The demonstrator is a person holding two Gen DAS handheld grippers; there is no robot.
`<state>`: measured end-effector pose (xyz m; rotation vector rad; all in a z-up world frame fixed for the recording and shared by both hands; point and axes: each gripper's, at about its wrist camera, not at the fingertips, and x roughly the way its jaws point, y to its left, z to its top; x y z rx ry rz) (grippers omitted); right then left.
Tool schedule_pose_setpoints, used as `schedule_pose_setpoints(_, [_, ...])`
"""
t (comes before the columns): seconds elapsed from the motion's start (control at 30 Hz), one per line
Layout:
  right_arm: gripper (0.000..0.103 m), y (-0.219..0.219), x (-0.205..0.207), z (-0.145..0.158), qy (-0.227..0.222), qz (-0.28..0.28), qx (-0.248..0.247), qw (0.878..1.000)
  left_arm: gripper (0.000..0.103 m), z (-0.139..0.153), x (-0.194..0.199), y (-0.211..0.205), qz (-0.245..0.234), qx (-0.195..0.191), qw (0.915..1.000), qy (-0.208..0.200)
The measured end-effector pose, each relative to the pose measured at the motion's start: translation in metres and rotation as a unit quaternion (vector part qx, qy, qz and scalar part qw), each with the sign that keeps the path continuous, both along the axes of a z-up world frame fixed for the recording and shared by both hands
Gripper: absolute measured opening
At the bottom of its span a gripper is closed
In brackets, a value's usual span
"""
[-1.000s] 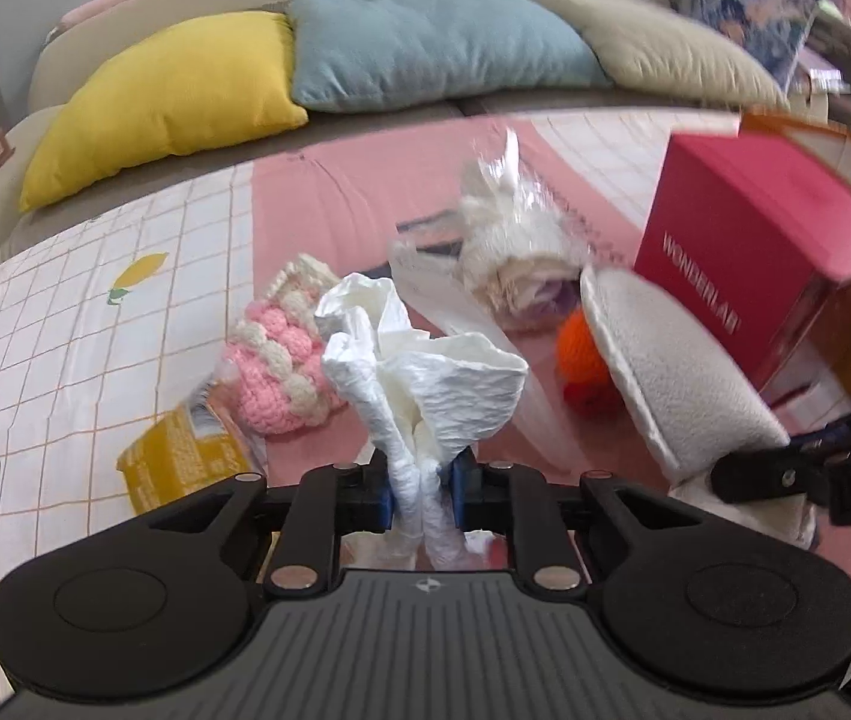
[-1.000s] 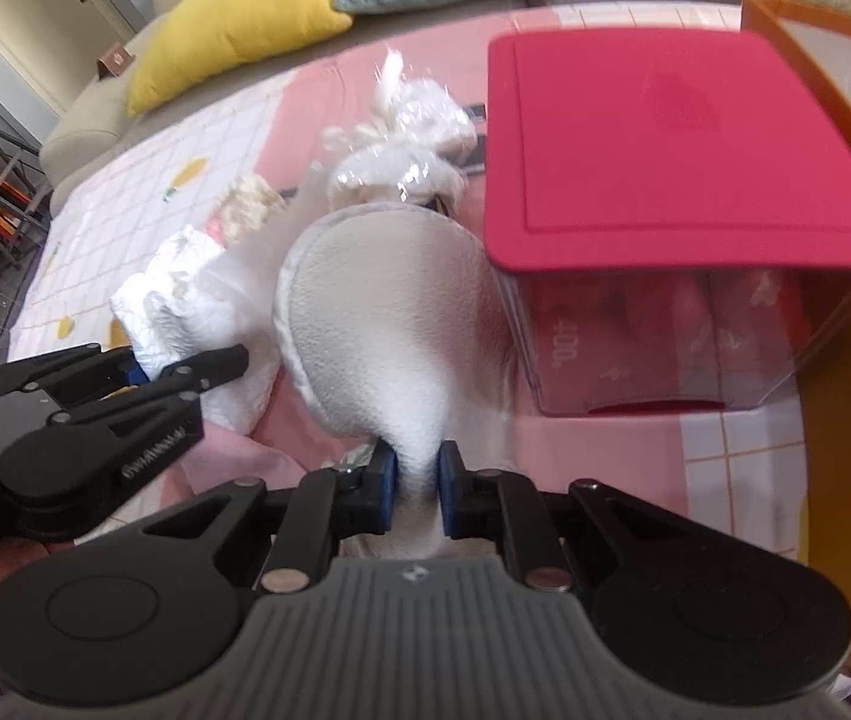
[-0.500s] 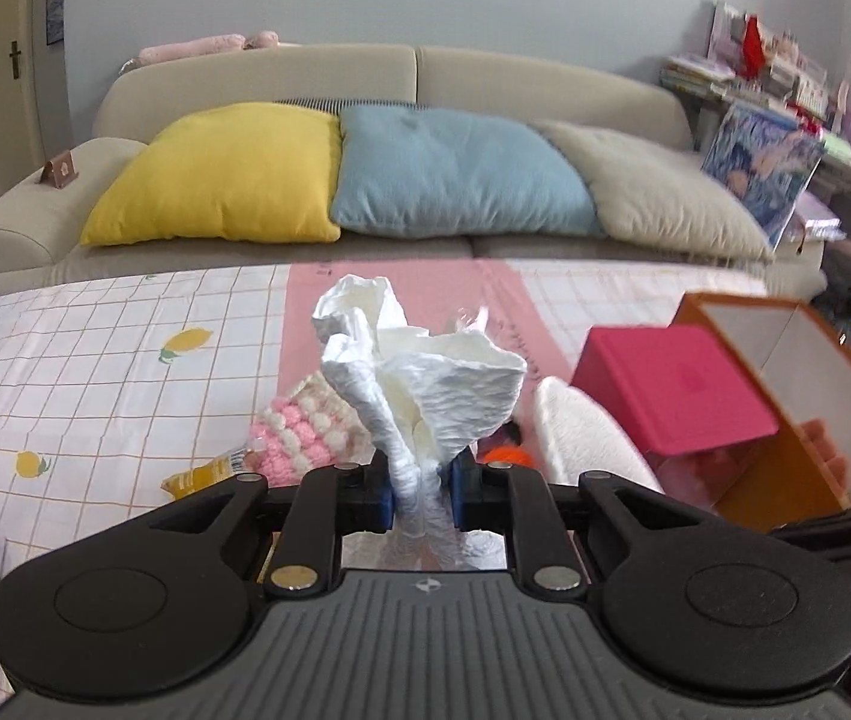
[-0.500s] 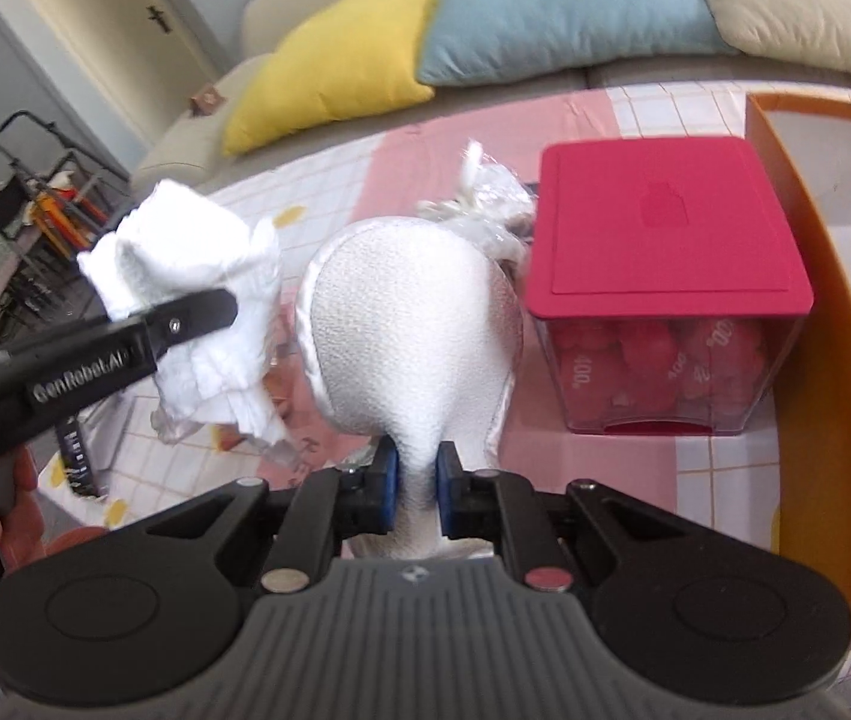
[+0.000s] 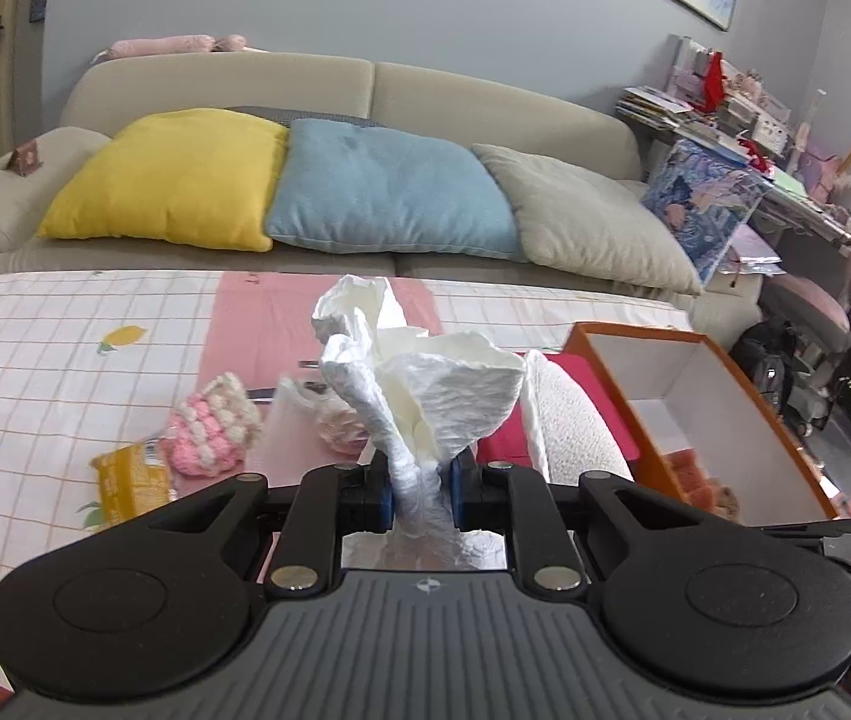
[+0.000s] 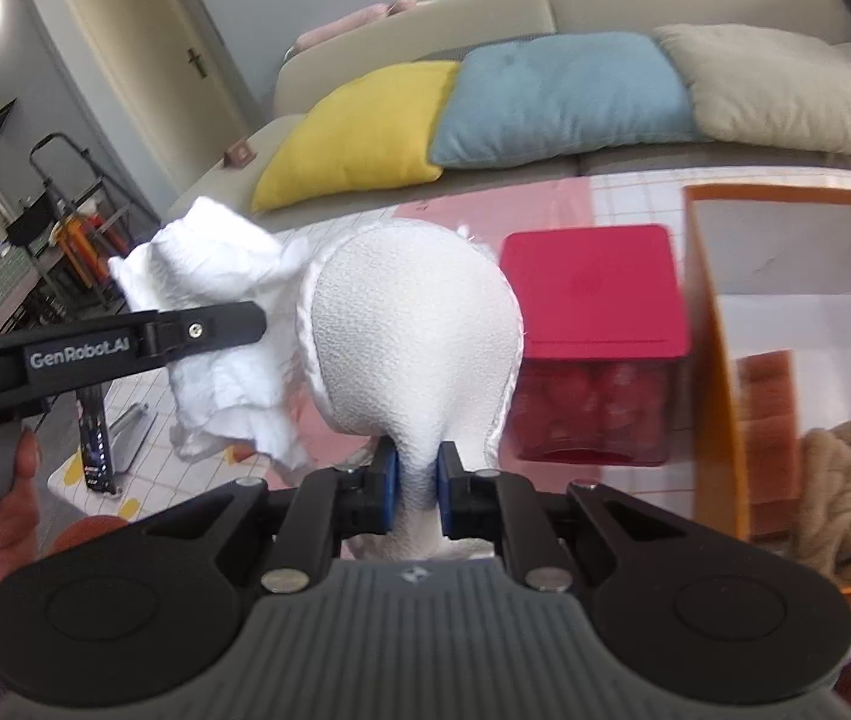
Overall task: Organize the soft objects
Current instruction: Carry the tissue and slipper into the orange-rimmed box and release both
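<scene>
My left gripper (image 5: pixel 419 495) is shut on a crumpled white tissue (image 5: pixel 419 378) that stands up between its blue pads, held above the table. My right gripper (image 6: pixel 415 489) is shut on a white fleecy pad (image 6: pixel 413 336), also lifted. In the right wrist view the left gripper (image 6: pixel 245 324) with the tissue (image 6: pixel 215 294) hangs just left of the pad. In the left wrist view the fleecy pad (image 5: pixel 563 420) shows right of the tissue. An open orange box (image 6: pixel 707 360) with a white inside stands to the right, with a beige knitted thing (image 6: pixel 845 480) in it.
A red-lidded clear box (image 6: pixel 596 294) sits left of the orange box. On the checked tablecloth (image 5: pixel 35 360) lie a pink-and-cream crocheted piece (image 5: pixel 212 426), a yellow packet (image 5: pixel 125 477) and a clear bag (image 5: pixel 335 420). A sofa with yellow, blue and beige cushions runs behind. A hand (image 6: pixel 5 510) holds the left gripper.
Both grippers have risen off the table with the tissue and the fleecy pad still held. The views now look over the sofa, and the orange box's inside has come into sight.
</scene>
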<state>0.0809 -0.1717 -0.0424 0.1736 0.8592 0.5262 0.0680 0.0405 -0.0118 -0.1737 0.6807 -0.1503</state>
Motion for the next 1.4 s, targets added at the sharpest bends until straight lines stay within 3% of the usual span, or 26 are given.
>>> schedule_pose_setpoints(0.3, [0.011, -0.062, -0.007, 0.02, -0.05, -0.076, -0.009, 0.996, 0.019, 0.029, 0.011, -0.05, -0.079, -0.043, 0.9958, -0.016])
schedule_pose_setpoints(0.57, [0.012, -0.126, 0.0, 0.019, -0.064, -0.161, -0.036, 0.984, 0.019, 0.036, 0.047, -0.113, -0.164, -0.095, 0.9818, 0.011])
schedule_pose_setpoints(0.8, [0.012, -0.174, 0.015, 0.005, -0.055, -0.194, -0.082, 0.976, 0.019, 0.026, 0.086, -0.178, -0.221, -0.105, 0.9687, 0.042])
schedule_pose_setpoints(1.03, [0.013, -0.199, 0.037, -0.024, -0.002, -0.181, -0.12, 0.976, 0.019, -0.008, 0.121, -0.232, -0.257, -0.081, 0.9577, 0.101])
schedule_pose_setpoints(1.4, [0.015, -0.199, 0.063, -0.062, 0.046, -0.159, -0.181, 0.969, 0.019, -0.058, 0.149, -0.256, -0.246, -0.004, 0.957, 0.154])
